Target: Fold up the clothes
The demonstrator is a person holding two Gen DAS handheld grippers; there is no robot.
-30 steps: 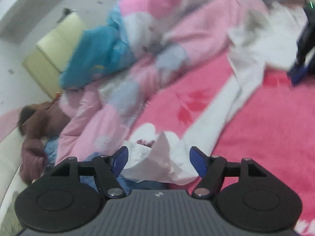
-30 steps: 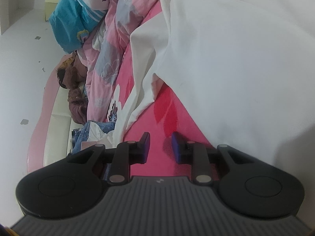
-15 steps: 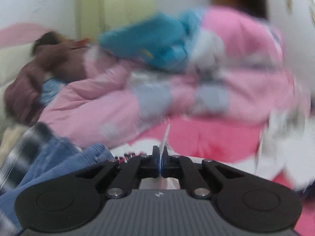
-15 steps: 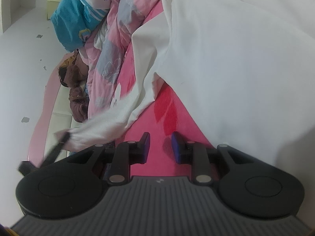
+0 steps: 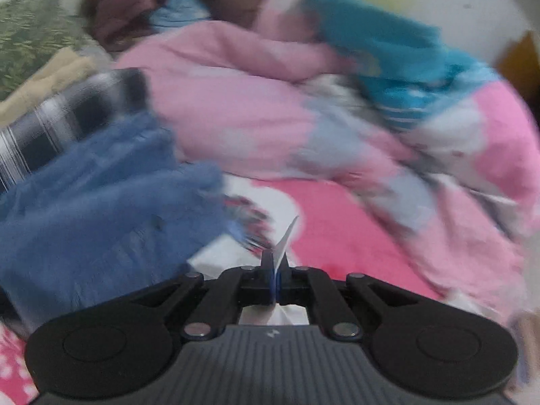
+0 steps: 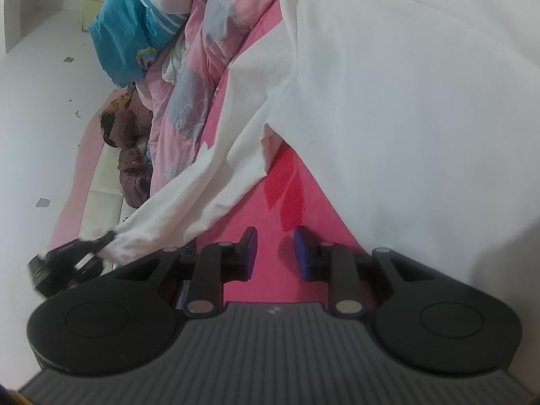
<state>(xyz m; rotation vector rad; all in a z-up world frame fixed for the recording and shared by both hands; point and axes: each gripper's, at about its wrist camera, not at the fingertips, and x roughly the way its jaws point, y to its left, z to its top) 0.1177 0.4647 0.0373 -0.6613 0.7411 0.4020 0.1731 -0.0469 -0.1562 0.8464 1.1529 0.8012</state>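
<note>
A white long-sleeved garment (image 6: 388, 101) lies spread on the pink bedspread (image 6: 283, 202). Its sleeve (image 6: 202, 195) stretches left and is lifted at the cuff. My left gripper (image 5: 275, 271) is shut on that cuff, and a sliver of white cloth (image 5: 285, 241) sticks up between its blue pads. The right wrist view shows the same gripper (image 6: 71, 263), blurred, holding the sleeve's end. My right gripper (image 6: 275, 249) hovers open over bare pink bedspread beside the garment's body, with nothing between its fingers.
A pink and grey quilt (image 5: 253, 108) and a teal pillow (image 5: 388, 57) are heaped along the far side. Blue jeans (image 5: 101, 209), a plaid cloth (image 5: 67, 114) and a brown garment (image 5: 141, 3) lie at the left. A white wall (image 6: 40, 101) borders the bed.
My left gripper has shut on the white sleeve's cuff and swung left, pulling the sleeve out straight. The right gripper has stayed where it was, open.
</note>
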